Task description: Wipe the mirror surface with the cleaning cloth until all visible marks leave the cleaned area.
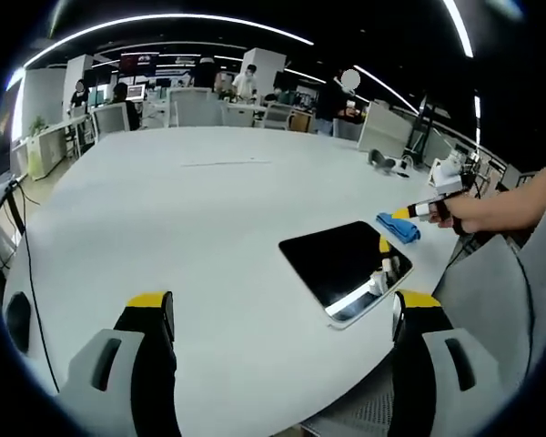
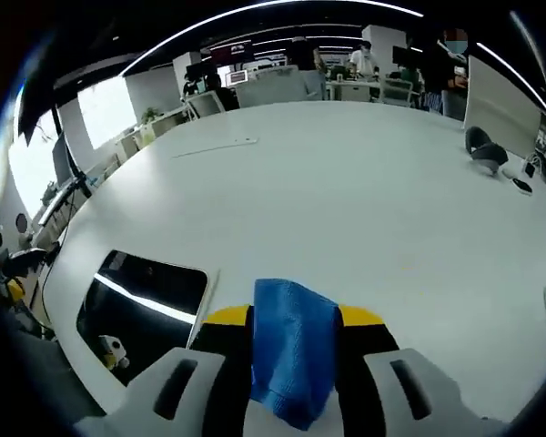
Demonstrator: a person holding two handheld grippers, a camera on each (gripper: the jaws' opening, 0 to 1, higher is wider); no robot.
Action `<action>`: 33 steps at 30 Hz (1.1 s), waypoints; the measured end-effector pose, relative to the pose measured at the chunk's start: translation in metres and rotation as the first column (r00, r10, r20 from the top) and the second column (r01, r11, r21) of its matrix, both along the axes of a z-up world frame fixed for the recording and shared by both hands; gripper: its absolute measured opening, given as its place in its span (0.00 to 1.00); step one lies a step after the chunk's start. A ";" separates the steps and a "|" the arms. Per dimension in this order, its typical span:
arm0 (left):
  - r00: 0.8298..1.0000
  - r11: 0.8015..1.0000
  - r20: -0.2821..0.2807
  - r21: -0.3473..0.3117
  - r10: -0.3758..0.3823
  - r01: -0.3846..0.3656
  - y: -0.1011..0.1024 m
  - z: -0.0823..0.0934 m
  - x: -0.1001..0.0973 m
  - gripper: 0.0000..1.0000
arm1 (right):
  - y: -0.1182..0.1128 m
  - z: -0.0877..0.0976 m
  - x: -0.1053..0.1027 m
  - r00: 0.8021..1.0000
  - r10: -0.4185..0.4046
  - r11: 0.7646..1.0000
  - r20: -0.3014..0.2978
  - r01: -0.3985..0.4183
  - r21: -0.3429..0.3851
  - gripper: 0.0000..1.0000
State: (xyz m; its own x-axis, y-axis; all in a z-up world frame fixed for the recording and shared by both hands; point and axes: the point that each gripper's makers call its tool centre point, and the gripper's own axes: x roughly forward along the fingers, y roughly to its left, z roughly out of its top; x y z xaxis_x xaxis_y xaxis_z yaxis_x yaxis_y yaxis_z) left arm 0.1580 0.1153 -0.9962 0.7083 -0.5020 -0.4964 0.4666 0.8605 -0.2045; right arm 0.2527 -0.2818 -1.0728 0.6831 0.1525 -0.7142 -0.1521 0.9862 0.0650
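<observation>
White table (image 1: 209, 209) under office lights, desks and people far behind. Mirror (image 1: 346, 264) flat near the table edge, dark, rounded corners, a bright light strip reflected along one side. Left gripper (image 1: 282, 314) released, jaws wide apart, yellow-tipped, above bare table short of the mirror, holding nothing. Right gripper (image 1: 409, 212) in the left gripper view coming in from the right in a hand (image 1: 473, 211), at the mirror's far corner, with the blue cloth (image 1: 399, 227) hanging at its tip, just beside the mirror edge. In the right gripper view, right gripper (image 2: 296, 319) clenched on the cloth (image 2: 293, 360), blue folds bunched between the yellow tips and draping down over them; mirror (image 2: 146, 305) down-left of the jaws, apart from the cloth. Small grey items (image 2: 487, 150) further off on the table.
</observation>
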 end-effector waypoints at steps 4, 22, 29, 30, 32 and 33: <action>1.000 1.000 0.014 -0.007 0.003 -0.003 0.000 0.005 0.002 0.99 | 0.001 -0.010 -0.001 0.999 -0.005 1.000 -0.044 0.004 -0.015 0.17; 1.000 1.000 0.010 -0.003 0.021 -0.021 0.002 0.003 0.003 0.98 | 0.003 -0.019 -0.014 0.988 0.009 0.995 -0.152 -0.024 -0.101 0.01; 1.000 0.999 0.028 0.042 -0.010 0.009 0.001 0.001 0.002 0.99 | 0.001 -0.020 -0.013 0.987 -0.041 0.998 -0.157 0.034 -0.050 0.00; 1.000 0.999 0.029 0.037 -0.005 0.004 0.002 0.001 0.002 0.99 | 0.002 -0.019 -0.013 0.986 -0.035 0.999 -0.163 0.028 -0.046 0.00; 1.000 1.000 0.027 0.025 0.005 -0.006 0.002 0.003 0.002 0.99 | 0.002 -0.019 -0.013 0.984 -0.025 0.999 -0.174 0.018 -0.043 0.00; 1.000 1.000 0.025 0.023 0.010 -0.010 0.003 0.002 0.002 0.99 | 0.001 -0.019 -0.011 0.983 -0.024 0.999 -0.182 0.017 -0.042 0.00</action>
